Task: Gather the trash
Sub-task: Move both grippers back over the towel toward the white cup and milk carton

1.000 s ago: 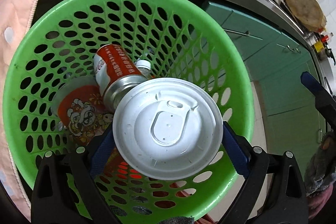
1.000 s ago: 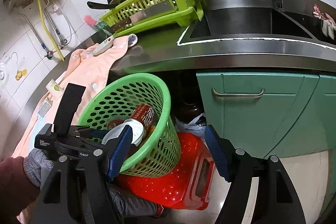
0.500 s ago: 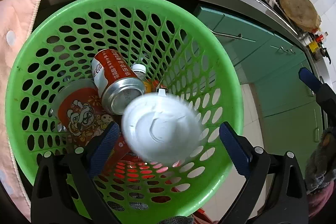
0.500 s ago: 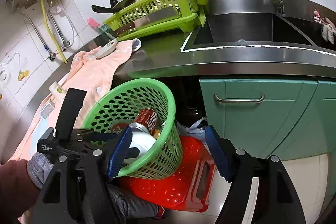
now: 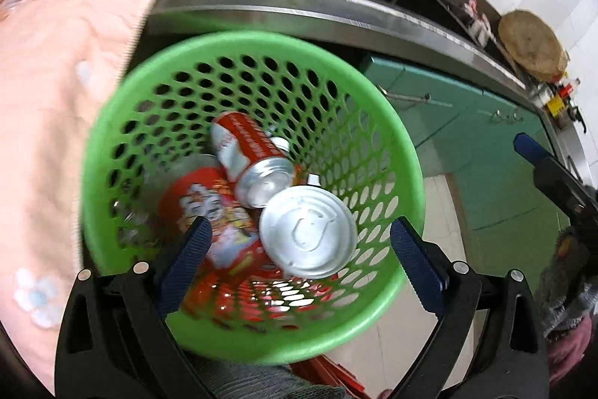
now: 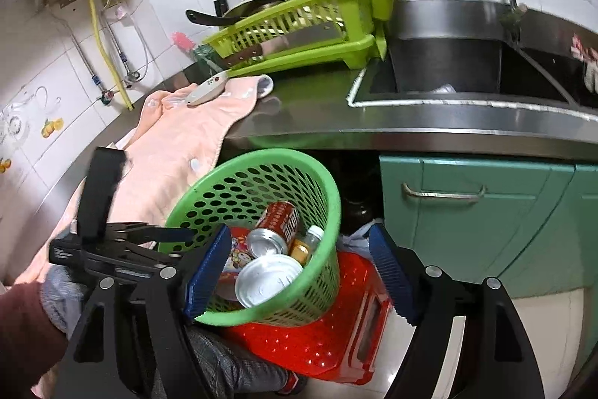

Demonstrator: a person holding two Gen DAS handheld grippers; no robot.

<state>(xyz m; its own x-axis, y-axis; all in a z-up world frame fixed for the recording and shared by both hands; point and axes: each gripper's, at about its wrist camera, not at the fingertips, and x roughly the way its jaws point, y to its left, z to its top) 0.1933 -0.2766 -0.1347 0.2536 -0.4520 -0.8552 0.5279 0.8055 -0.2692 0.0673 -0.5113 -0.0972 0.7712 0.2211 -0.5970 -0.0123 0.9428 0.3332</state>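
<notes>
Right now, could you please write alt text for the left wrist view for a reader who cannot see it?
An open left hand-held gripper hovers over a green perforated basket holding a silver-lidded tin, a red drink can and a red printed cup. A pink towel hangs at left.

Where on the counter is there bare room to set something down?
The steel counter is bare between the pink towel and the sink, in front of the dish rack. The left end is crowded: towel, with a white utensil on it.
</notes>
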